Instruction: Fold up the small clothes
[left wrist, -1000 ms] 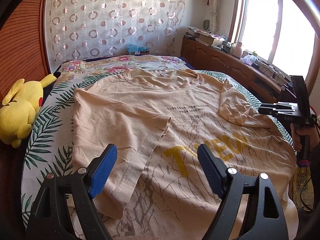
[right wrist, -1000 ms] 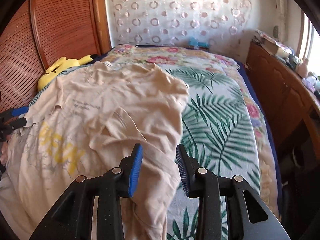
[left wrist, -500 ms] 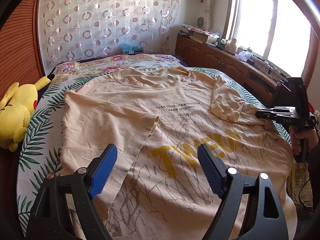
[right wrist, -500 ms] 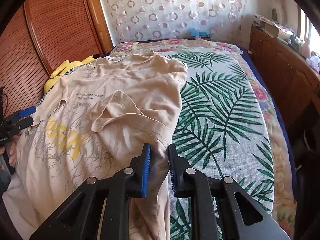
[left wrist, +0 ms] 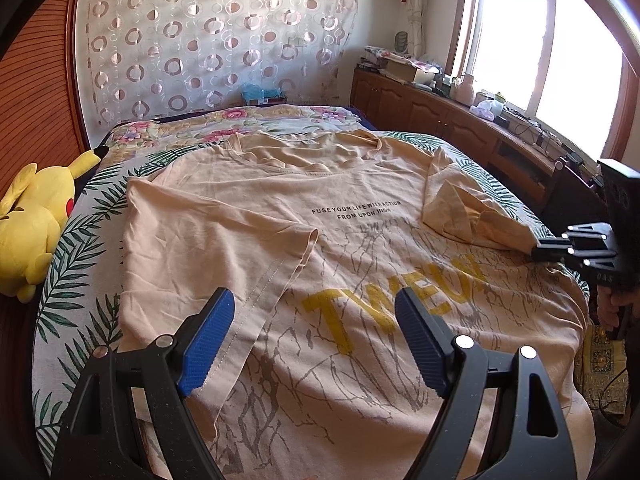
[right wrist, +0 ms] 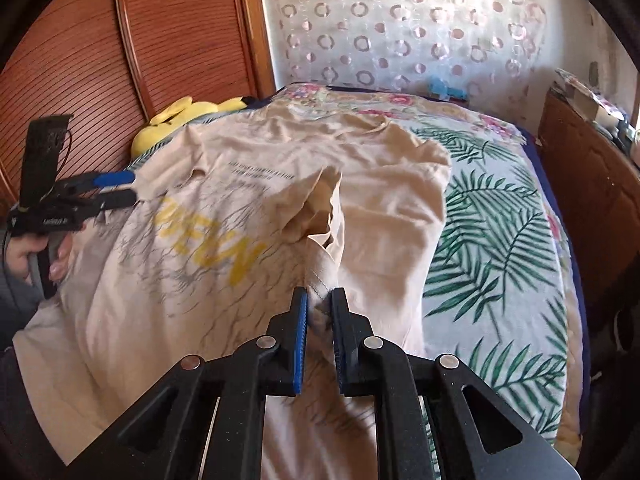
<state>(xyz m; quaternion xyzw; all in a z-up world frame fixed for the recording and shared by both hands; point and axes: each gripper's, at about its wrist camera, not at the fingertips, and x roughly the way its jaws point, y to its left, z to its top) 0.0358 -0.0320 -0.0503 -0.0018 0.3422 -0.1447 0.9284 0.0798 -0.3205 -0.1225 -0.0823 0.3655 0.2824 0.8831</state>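
**Two grippers, one tan T-shirt on the bed**

One tan T-shirt [left wrist: 360, 240] lies spread face up across the bed [left wrist: 68, 280], its neckline toward the far curtain [left wrist: 208, 40] and its hem toward me. My left gripper [left wrist: 314, 336] hovers over the near part of the shirt with its blue pads standing wide apart and nothing between them; below it I see the yellow lettering and the grey branch print. The shirt's sleeve on my left side [left wrist: 192, 248] is already folded inward over the chest, its stitched hem running down toward my left pad.

My right gripper [right wrist: 319, 320] is narrowed onto the other sleeve [right wrist: 320, 216]: a bunch of tan cloth sits pinched between the two pads, and the sleeve rises from them in a loose, crumpled ridge above the shirt's body. In the left wrist view that gripper shows at the right edge, its tips at the sleeve's end, with my hand [left wrist: 612, 308] on the handle beneath.

Beside the shirt, a yellow plush toy [left wrist: 32, 228] rests at the bed's left edge by the wooden panel. Palm-leaf bedding is bare on the right of the shirt, and a wooden cabinet [left wrist: 440, 116] runs under the window.
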